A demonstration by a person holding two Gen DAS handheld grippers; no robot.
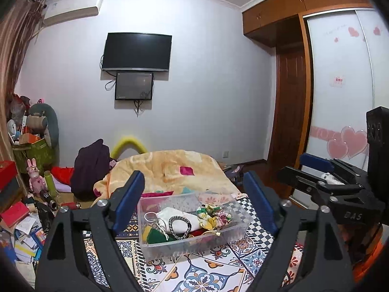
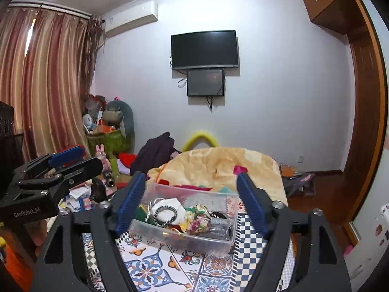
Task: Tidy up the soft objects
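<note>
A clear plastic box [image 1: 240, 231] [image 2: 218, 241] stands on a patterned bed cover. It holds a white face mask [image 1: 178, 217] [image 2: 170, 204], a black beaded hair band [image 1: 180, 226] [image 2: 165, 215], a floral scrunchie [image 1: 214, 215] [image 2: 198, 222], green fabric [image 1: 155, 234] and other small items. My left gripper [image 1: 194, 185] is open and empty, raised above and in front of the box. My right gripper [image 2: 190, 182] is open and empty, likewise above the box. Each gripper shows at the edge of the other's view.
A peach blanket [image 1: 170, 165] [image 2: 223, 165] lies bunched behind the box. A dark garment [image 1: 90, 170] hangs at the bed's left. Cluttered books and toys [image 1: 22, 219] cover the floor at left. A wardrobe [image 1: 340, 73] stands at right.
</note>
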